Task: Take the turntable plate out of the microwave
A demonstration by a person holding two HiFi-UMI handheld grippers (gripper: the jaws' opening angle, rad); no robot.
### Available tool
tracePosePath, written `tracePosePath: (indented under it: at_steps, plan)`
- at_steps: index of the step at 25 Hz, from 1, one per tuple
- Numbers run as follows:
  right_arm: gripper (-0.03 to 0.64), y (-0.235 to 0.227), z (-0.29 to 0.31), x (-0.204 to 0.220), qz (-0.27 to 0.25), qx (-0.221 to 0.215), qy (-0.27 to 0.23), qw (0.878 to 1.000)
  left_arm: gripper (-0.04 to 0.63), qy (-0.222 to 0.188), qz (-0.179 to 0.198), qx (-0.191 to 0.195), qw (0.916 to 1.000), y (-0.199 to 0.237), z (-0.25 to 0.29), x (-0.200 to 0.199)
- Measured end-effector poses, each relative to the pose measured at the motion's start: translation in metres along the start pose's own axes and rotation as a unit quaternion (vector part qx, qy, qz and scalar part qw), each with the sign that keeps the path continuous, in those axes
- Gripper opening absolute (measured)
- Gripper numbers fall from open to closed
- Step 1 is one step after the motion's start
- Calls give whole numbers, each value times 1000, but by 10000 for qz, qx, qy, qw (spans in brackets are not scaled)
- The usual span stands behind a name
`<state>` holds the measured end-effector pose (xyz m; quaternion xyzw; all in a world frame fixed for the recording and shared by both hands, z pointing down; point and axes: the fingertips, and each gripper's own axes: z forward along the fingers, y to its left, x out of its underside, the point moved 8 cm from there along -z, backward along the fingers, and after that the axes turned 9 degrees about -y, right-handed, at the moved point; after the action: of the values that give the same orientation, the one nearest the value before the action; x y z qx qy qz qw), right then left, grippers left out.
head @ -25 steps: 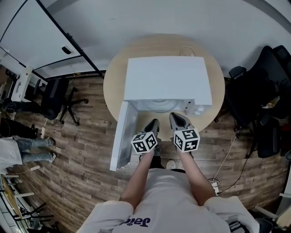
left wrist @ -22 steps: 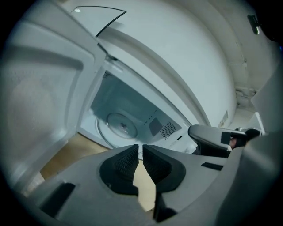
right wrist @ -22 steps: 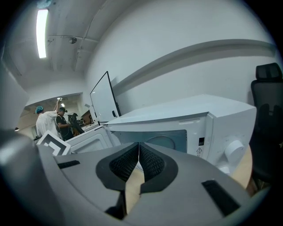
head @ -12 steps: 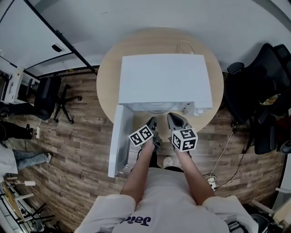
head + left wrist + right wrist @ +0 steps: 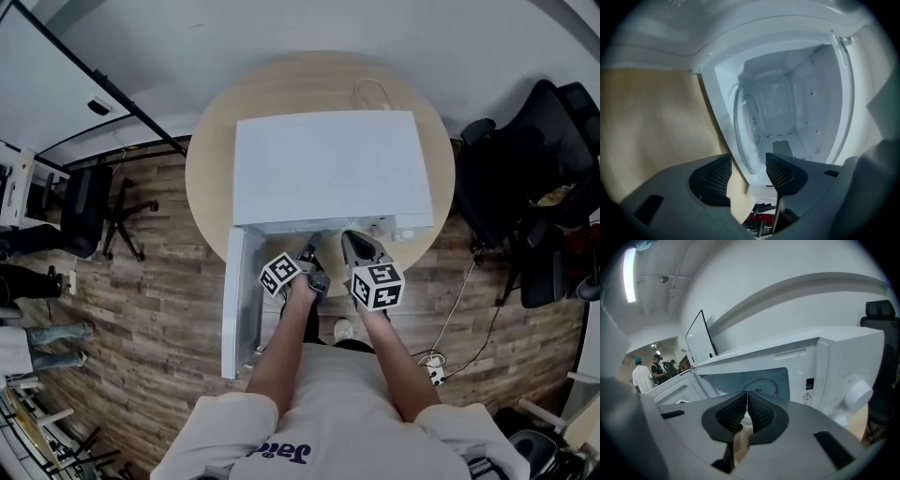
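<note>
Jaws of my left gripper (image 5: 747,177) are opening right at the mouth of the microwave (image 5: 328,169), and nothing is pinched between them yet. My right gripper (image 5: 747,401) is closed tight with nothing in it and sits just beside the left one, next to the open door (image 5: 239,300). A bit further in, the turntable plate (image 5: 750,126) lies on the floor of the oven, not touched. I think this is the reaching step: I am lining up to grab the plate. Next I need to slide the left gripper in so one jaw goes over the near rim and one under, then squeeze gently, because glass can slip. From above, the microwave's top hides the plate. My left gripper view is tipped sideways and a bit blurry, so I can't tell how close the rim is, or what the plate sits on.
</note>
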<state>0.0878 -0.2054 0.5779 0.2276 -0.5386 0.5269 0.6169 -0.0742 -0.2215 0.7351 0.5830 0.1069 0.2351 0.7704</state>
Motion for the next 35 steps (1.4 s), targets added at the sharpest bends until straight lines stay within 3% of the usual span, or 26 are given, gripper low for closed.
tracePosePath:
  at_steps: [3, 7, 12, 20, 26, 30, 32, 35]
  plan:
    - [18, -4, 3, 0, 4, 57, 15, 10000, 216, -152, -540, 86, 9984, 10, 10, -2]
    - [18, -9, 5, 3, 1, 80, 101, 9999, 205, -167, -734, 96, 9971, 12, 19, -2]
    - [18, -13, 6, 9, 58, 79, 211, 9997, 95, -451, -1091, -66, 9930, 15, 18, -4]
    - [17, -19, 2, 28, 274, 17, 338, 9991, 55, -602, -1285, -8, 9899, 17, 14, -1]
    - [18, -25, -4, 51, 415, -326, 359, 9980, 55, -584, -1398, -54, 9884, 20, 3, 6]
    - [18, -28, 0, 79, 1137, -733, 397, 9900, 55, -590, -1413, -69, 9882, 22, -4, 8]
    - [20, -26, 2, 93, 1823, -1134, 270, 9763, 55, -589, -1442, -80, 9878, 24, -8, 10]
    - [21, -27, 2, 112, 2794, -1309, -3, 9512, 55, -599, -1446, -99, 9876, 25, -14, 12]
